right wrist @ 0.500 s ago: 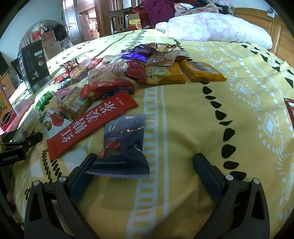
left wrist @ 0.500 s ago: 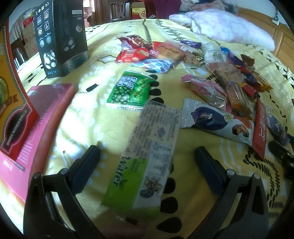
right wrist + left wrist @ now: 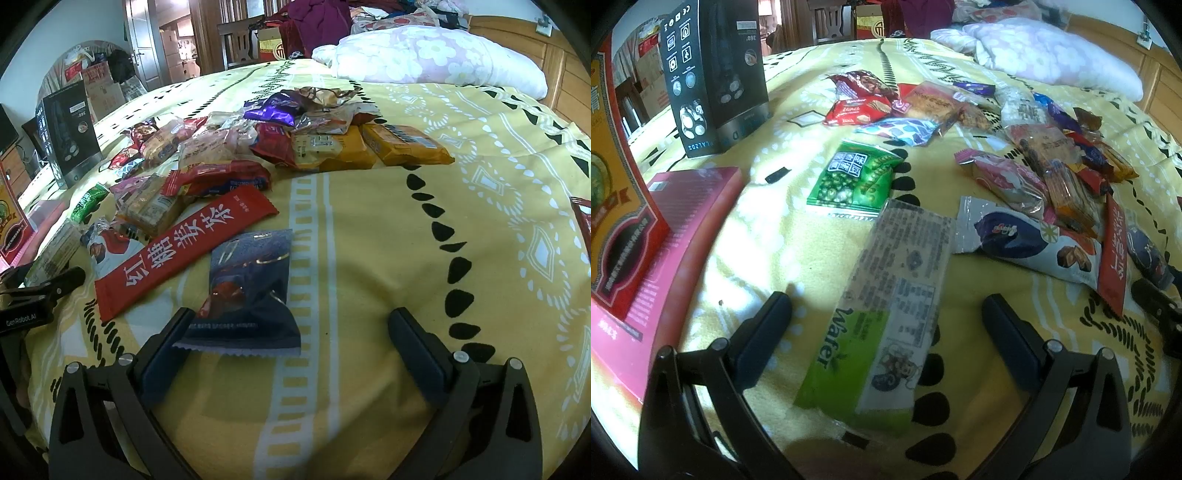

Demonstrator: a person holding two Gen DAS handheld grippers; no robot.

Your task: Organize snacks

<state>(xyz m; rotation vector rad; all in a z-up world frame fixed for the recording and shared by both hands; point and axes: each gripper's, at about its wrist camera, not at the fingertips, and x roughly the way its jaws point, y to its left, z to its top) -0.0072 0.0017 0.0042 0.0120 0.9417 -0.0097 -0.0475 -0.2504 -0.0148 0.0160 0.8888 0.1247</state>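
Observation:
Several snack packets lie scattered on a yellow patterned bedspread. My left gripper is open and points down over a long green and white wafer pack that lies flat between its fingers, untouched. A green pea packet lies just beyond it. My right gripper is open too; a dark blue packet lies near its left finger. A long red sachet rests to the left of that packet. The left gripper shows at the left edge of the right wrist view.
A pink flat box and a red and yellow box stand at the left. A black carton stands behind them. A floral pillow lies at the bed's far end. Orange packets top the pile.

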